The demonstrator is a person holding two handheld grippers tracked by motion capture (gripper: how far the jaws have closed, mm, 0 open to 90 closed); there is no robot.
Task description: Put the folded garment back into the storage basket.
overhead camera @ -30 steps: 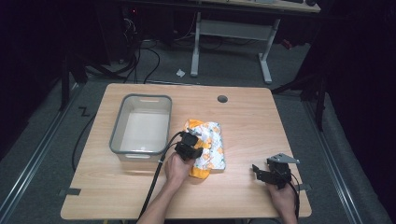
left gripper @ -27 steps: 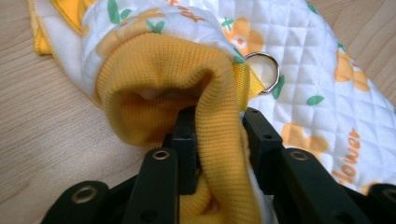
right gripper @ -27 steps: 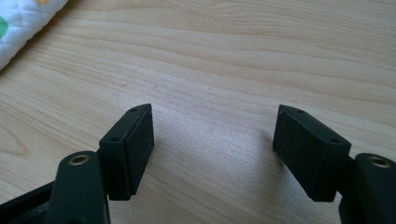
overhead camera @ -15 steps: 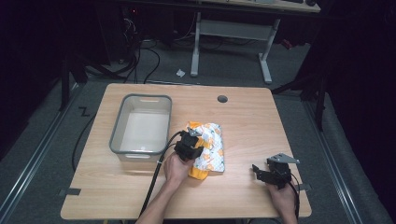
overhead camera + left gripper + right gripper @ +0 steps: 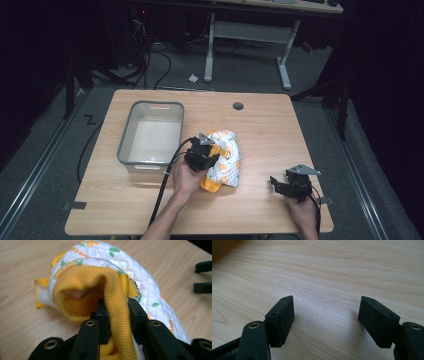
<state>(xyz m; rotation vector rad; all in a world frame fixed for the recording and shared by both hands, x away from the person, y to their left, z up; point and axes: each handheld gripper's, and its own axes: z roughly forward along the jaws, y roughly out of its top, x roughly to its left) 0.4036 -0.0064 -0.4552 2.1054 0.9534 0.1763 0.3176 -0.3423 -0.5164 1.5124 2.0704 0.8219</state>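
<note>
A person works at a wooden table (image 5: 260,125) with a two-jaw gripper in each hand. The left gripper (image 5: 204,156) sits near the middle of the tabletop, clamped on the yellow ribbed cuff (image 5: 117,302) of a small quilted baby garment (image 5: 225,160), white with orange flowers and green leaves. In the left gripper view the jaws have just been closing and now pinch a fold of the ribbed knit between them, with the quilted body bunched up beyond. The garment's bulk lies just to the right of this gripper, its long axis running from the near edge towards the far edge. A clear plastic bin (image 5: 125,150) stands just to the gripper's left, near the left edge, with its long side parallel to the garment, so the likely carry is a short move leftward over the bin's right wall. The right gripper (image 5: 285,184) rests well apart near the near right corner, jaws spread wide over bare wood and holding nothing.
</note>
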